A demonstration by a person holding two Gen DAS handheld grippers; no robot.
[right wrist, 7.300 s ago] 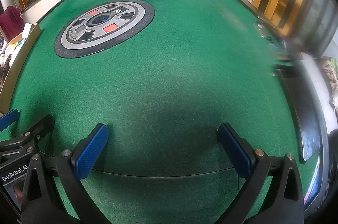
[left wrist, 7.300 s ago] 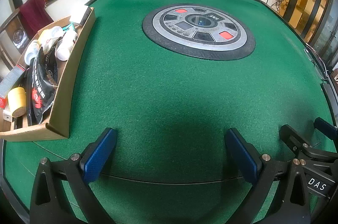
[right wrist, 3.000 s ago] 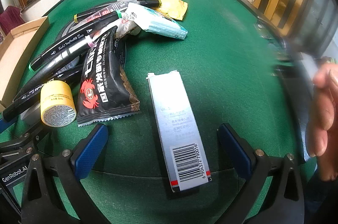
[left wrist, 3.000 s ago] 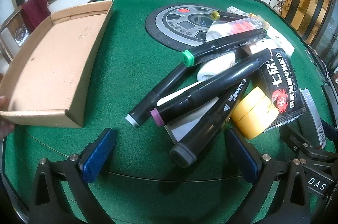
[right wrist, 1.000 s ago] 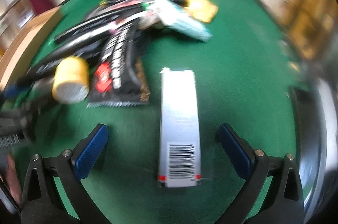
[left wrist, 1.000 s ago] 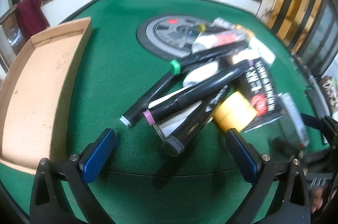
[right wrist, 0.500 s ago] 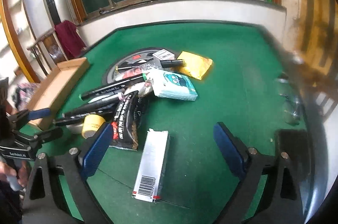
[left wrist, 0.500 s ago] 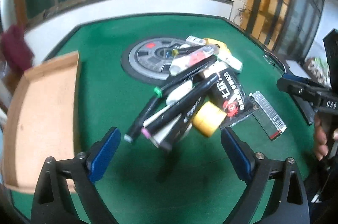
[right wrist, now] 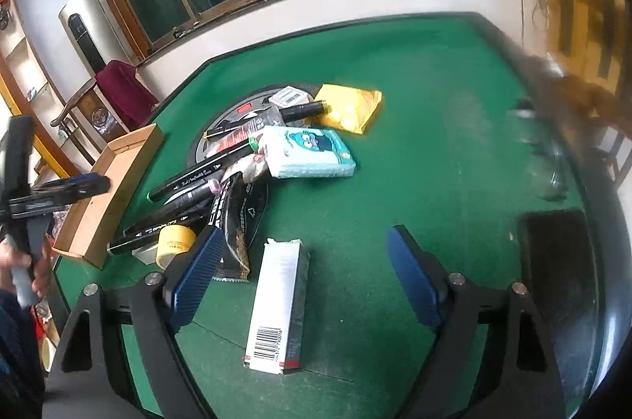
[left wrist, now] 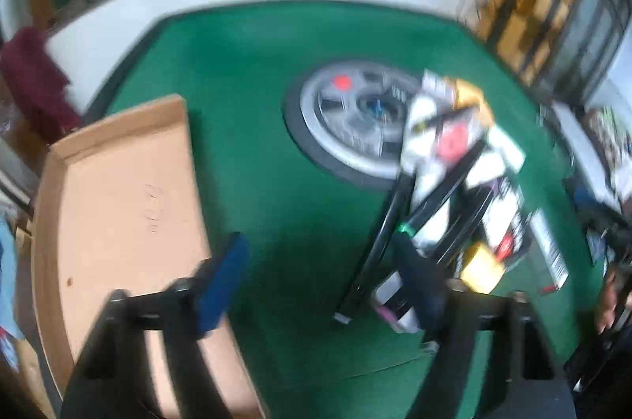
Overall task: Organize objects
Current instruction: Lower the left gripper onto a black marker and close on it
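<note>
- Objects for sorting lie heaped on the green table [right wrist: 454, 126], none yet in the cardboard tray [left wrist: 118, 190], so I judge everything is left to do.
- My left gripper [left wrist: 324, 280] and right gripper [right wrist: 304, 280] both hang with fingers apart, holding nothing.
- I count about four black markers [right wrist: 189, 178], one tape roll [right wrist: 175, 241], one silver box [right wrist: 276, 304], one tissue pack [right wrist: 308, 150], one yellow packet [right wrist: 351, 107], one black snack pouch [right wrist: 237, 213].

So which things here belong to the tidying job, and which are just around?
Job:
cardboard tray
black markers
yellow tape roll
black snack pouch
silver box
tissue pack
yellow packet

Just around:
round console
maroon cloth
</note>
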